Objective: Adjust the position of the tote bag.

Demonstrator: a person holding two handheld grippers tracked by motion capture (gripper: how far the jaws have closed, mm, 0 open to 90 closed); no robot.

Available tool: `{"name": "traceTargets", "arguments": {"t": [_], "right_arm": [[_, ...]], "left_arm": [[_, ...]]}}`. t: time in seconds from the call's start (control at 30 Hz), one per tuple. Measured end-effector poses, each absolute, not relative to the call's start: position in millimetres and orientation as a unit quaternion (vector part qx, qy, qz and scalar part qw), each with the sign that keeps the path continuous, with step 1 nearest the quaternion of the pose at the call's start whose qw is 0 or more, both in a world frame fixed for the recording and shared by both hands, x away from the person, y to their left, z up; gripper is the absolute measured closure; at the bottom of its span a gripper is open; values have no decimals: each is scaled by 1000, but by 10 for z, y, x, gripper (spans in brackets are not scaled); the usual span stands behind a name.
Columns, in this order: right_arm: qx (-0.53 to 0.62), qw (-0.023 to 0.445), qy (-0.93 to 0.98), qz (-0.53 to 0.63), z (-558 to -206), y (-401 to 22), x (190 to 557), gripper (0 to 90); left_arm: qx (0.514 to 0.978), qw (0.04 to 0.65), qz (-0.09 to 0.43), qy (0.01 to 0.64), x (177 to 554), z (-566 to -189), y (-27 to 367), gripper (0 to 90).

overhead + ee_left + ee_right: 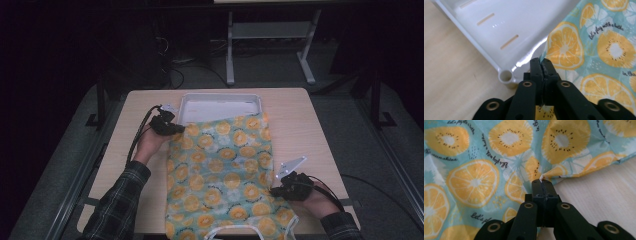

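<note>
Spread flat on the counter [305, 125], fruit-print cloth [222, 175], long axis running away from the person, far end lapping the white tray [220, 102]. Left tongs [541, 62] clamped on its far-left edge, right tongs [542, 181] pinching its near-right edge.

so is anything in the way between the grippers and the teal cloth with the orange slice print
Nothing visible. The left gripper is already shut on the teal fruit-print cloth at its edge by the white plastic tray, and the right gripper is shut on the cloth's opposite edge.
</note>
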State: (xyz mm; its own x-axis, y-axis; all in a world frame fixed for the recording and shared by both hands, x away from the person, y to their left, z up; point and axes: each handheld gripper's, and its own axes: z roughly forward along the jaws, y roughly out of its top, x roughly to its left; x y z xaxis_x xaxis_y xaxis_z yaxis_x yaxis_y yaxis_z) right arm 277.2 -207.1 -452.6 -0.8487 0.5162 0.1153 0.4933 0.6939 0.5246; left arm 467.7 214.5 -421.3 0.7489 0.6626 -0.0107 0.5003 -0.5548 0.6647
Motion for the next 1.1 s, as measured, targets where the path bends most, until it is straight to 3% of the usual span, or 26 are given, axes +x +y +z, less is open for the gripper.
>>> {"name": "traceTargets", "arguments": {"t": [0.03, 0.07, 0.13, 0.23, 0.3, 0.4, 0.53, 0.77, 1.1], "right_arm": [[276, 23, 919, 282, -4513, -2076, 2770, 885], [288, 31, 912, 291, -4476, -2114, 2784, 819], [299, 33, 907, 295, -4454, -2136, 2790, 806], [319, 49, 895, 309, -4411, -2198, 2835, 649], [323, 54, 892, 311, -4404, -2206, 2849, 616], [339, 64, 880, 326, -4367, -2220, 2935, 538], [344, 68, 874, 335, -4334, -2206, 3039, 499], [364, 82, 867, 332, -4352, -2210, 3234, 494], [362, 65, 873, 319, -4497, -2124, 3468, 470]], "left_arm": [[872, 334, 123, 336, 4667, -4195, 2161, 770], [872, 333, 122, 338, 4652, -4175, 2184, 668], [870, 335, 123, 341, 4598, -4125, 2236, 635], [861, 348, 119, 352, 4430, -4038, 2368, 516], [861, 347, 117, 354, 4383, -4034, 2394, 478], [861, 352, 100, 354, 4170, -4067, 2466, 468], [870, 337, 79, 351, 3990, -4127, 2494, 468], [879, 333, 76, 332, 3574, -4215, 2515, 489], [893, 324, 52, 308, 3022, -4362, 2501, 470]]}}
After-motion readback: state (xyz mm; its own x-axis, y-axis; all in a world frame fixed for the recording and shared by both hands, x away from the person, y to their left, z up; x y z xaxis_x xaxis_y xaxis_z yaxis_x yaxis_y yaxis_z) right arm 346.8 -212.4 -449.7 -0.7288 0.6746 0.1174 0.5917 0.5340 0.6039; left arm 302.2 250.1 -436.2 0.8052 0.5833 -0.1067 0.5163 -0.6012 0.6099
